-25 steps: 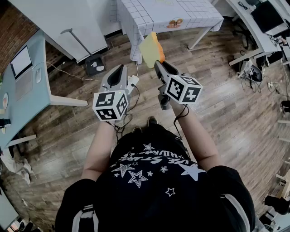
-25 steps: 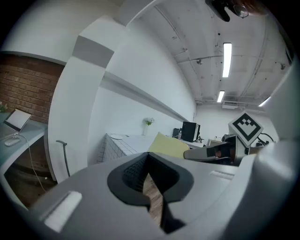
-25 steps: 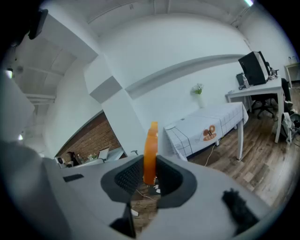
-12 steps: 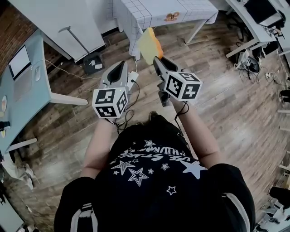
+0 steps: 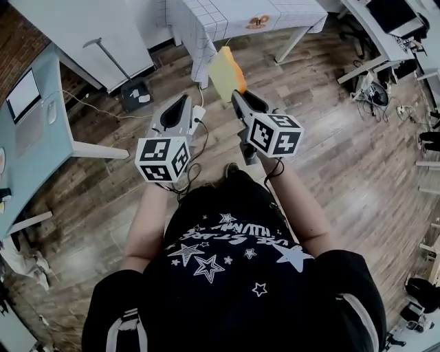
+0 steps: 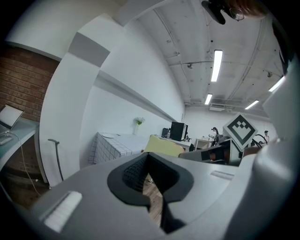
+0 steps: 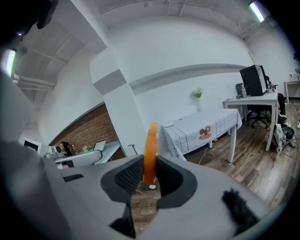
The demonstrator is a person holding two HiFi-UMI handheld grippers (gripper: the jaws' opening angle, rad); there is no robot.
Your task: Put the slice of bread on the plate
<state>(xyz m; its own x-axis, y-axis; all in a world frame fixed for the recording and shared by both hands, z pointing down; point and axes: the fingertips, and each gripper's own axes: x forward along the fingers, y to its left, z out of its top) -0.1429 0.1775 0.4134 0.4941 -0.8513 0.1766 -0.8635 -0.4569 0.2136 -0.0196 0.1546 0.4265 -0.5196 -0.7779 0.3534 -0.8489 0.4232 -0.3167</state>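
Note:
The slice of bread, pale yellow with an orange crust, stands on edge in my right gripper, which is shut on it. In the right gripper view the bread rises between the two pads of that gripper. My left gripper is level beside it on the left, shut and holding nothing. From the left gripper view the bread shows just to the right. Ahead stands a table with a checked white cloth. A pale round thing, perhaps the plate, lies on its near corner.
I stand on a wooden floor. A power strip with cables and a dark box lie ahead. A light-blue desk with a laptop is on the left. Desks and office chairs fill the right.
Both grippers and the person have moved a little closer to the checked table. The bread stays gripped in the right gripper.

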